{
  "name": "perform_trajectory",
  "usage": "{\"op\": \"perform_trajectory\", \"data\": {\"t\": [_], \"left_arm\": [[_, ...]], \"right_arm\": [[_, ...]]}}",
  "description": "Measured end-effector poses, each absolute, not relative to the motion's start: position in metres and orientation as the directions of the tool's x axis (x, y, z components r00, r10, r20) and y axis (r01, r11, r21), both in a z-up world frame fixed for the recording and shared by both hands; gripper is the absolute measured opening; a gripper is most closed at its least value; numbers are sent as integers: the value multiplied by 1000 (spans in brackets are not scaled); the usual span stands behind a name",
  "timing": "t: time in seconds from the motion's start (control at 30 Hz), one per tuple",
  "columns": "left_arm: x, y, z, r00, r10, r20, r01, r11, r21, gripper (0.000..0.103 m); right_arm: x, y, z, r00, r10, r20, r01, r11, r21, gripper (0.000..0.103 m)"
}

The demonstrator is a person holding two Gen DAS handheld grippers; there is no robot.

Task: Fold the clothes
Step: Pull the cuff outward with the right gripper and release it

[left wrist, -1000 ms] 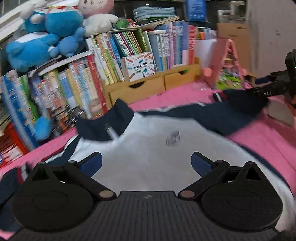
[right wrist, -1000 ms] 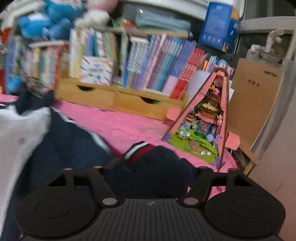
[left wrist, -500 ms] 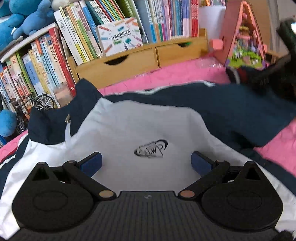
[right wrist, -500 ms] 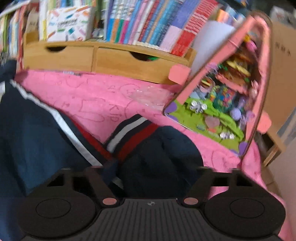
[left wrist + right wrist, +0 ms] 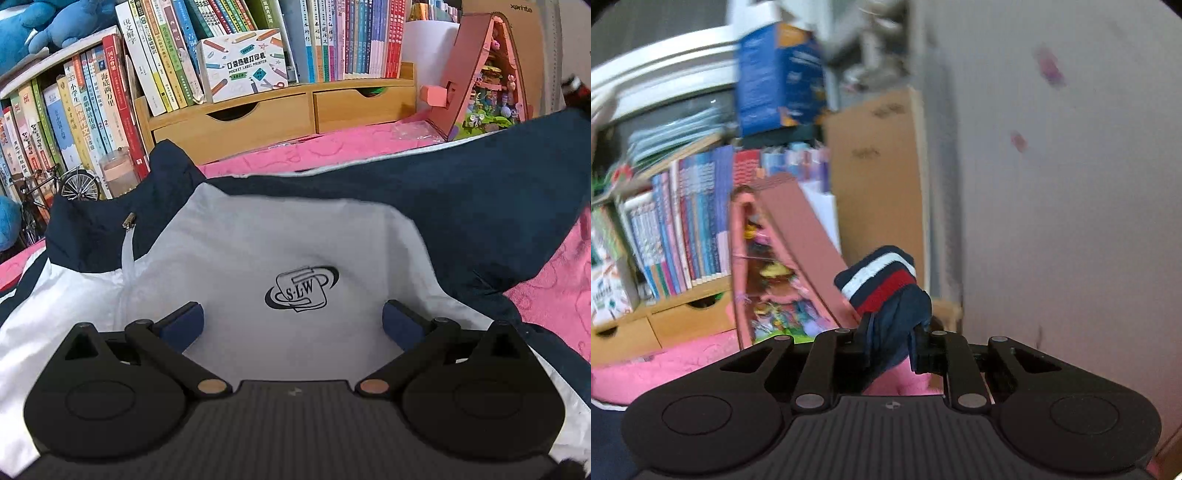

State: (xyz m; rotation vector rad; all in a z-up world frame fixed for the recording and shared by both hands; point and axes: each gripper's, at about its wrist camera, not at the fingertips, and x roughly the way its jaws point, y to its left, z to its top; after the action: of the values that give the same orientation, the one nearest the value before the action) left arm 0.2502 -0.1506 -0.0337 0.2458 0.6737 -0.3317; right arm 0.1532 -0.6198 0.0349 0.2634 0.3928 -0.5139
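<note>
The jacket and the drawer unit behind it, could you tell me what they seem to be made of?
Jacket: thin woven synthetic by its look, smooth, faintly shiny, crisp creases; its striped cuff is ribbed knit. Drawer unit: pale wood, possibly bamboo, matte, with visible grain.

Matte black handheld left gripper [image 5: 291, 325] and right gripper [image 5: 890, 345], each with a ribbed dark-grey central housing bearing a small emblem, two rounded black lobes with embossed discs, slender black linkage bars on copper-coloured pivot pins, triangular cut-outs, and navy-blue fingertip pads [image 5: 183, 325].
</note>
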Motion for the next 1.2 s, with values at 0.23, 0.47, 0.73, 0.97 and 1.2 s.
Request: {"op": "perform_trajectory", "data": {"t": [0.23,0.47,0.73,0.97,1.2], "left_arm": [[252,-149,-33,729,-224,-647,376,921,105,103],[252,-149,-33,730,-224,-646,374,921,104,103],[251,-148,-33,736,-218,-641,370,922,111,103],[243,-134,-23,715,-193,-672,342,935,96,103],[198,-28,36,806,-118,-580,216,971,102,103]], "right_arm": [[154,-628,-13,707,-401,-582,588,791,168,52],[116,-614,14,606,-595,-528,715,699,33,80],[127,-549,16,740,-432,-515,494,869,-19,68],[168,-430,8,835,-15,-550,103,986,130,69],[191,-309,11,770,298,-564,-205,953,223,76]]}}
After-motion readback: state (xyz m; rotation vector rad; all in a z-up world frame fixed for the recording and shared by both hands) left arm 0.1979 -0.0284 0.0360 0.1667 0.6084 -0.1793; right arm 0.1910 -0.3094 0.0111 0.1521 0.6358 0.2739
